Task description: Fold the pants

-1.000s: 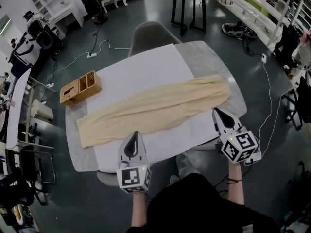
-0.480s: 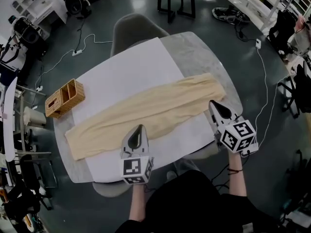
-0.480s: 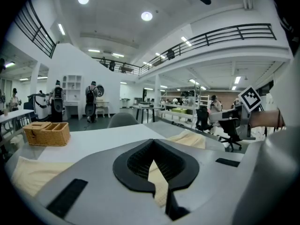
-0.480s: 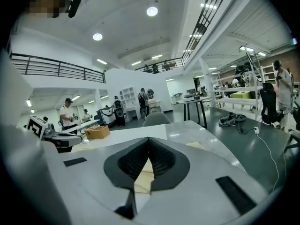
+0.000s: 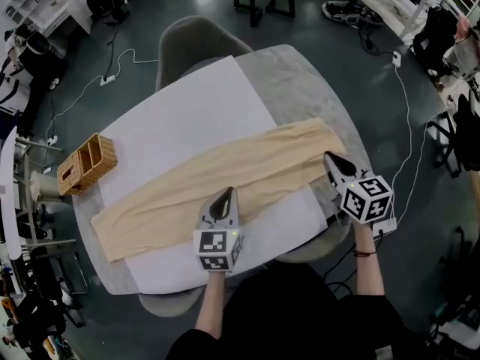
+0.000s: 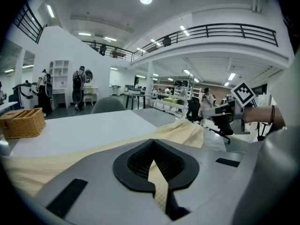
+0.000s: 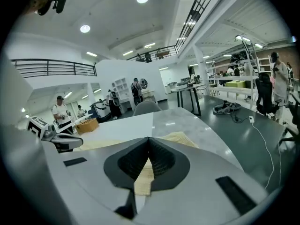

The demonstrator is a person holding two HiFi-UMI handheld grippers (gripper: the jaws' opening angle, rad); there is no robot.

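The cream pants (image 5: pixel 225 172) lie flat and stretched out slantwise across the white sheet (image 5: pixel 187 118) on the grey table (image 5: pixel 300 73). My left gripper (image 5: pixel 227 192) is shut, its tip over the near edge of the pants about midway along. In the left gripper view the cloth (image 6: pixel 187 130) shows just ahead of the closed jaws (image 6: pixel 152 142). At the right end of the pants my right gripper (image 5: pixel 328 157) is shut as well, its tip at the corner of the cloth. Fabric (image 7: pixel 180 137) lies beyond its jaws (image 7: pixel 149 139). Neither grips anything.
A wicker basket (image 5: pixel 86 163) stands at the table's left edge. A grey chair (image 5: pixel 191 40) is pushed in at the far side. Cables run over the floor on the right (image 5: pixel 409 118). People and desks fill the room behind.
Both grippers have moved forward and down toward the pants. The left tip went from short of the cloth to its near edge, the right tip to the right end.
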